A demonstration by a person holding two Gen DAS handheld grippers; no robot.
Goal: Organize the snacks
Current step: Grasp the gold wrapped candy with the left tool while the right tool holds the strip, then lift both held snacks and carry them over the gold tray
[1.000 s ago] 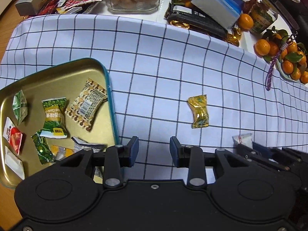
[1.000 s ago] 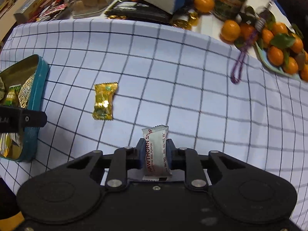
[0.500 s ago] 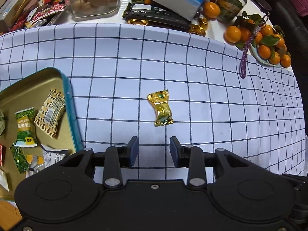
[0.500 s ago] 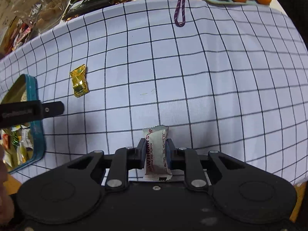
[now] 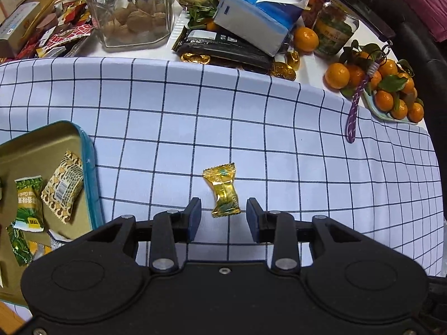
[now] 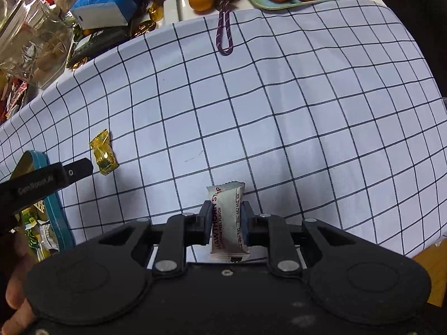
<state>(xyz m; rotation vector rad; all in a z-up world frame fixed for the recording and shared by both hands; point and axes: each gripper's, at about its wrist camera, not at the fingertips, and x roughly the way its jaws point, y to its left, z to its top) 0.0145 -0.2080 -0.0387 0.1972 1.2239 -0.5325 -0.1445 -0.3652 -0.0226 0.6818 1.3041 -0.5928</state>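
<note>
A gold-wrapped candy (image 5: 223, 192) lies on the checked cloth (image 5: 293, 145). My left gripper (image 5: 223, 217) is open just above it, and the candy's near end shows between the two fingers without touching them. The same candy (image 6: 103, 152) appears at the left of the right wrist view, beside a left finger (image 6: 75, 171). My right gripper (image 6: 225, 217) is shut on a white hawthorn strip packet (image 6: 227, 220), held upright above the cloth. A teal-rimmed gold tin tray (image 5: 89, 162) at the left holds several wrapped snacks.
Behind the cloth stand a glass jar of cookies (image 5: 134, 14), a blue tissue pack (image 5: 259, 14), dark snack packs, gold coins and a dish of mandarins (image 5: 388, 92). A purple cord (image 5: 354, 111) hangs onto the cloth. A hand (image 6: 16, 279) shows at lower left.
The left gripper has moved right, from the tray's edge to over the gold candy. The right gripper has rolled and lifted a little, keeping the white packet.
</note>
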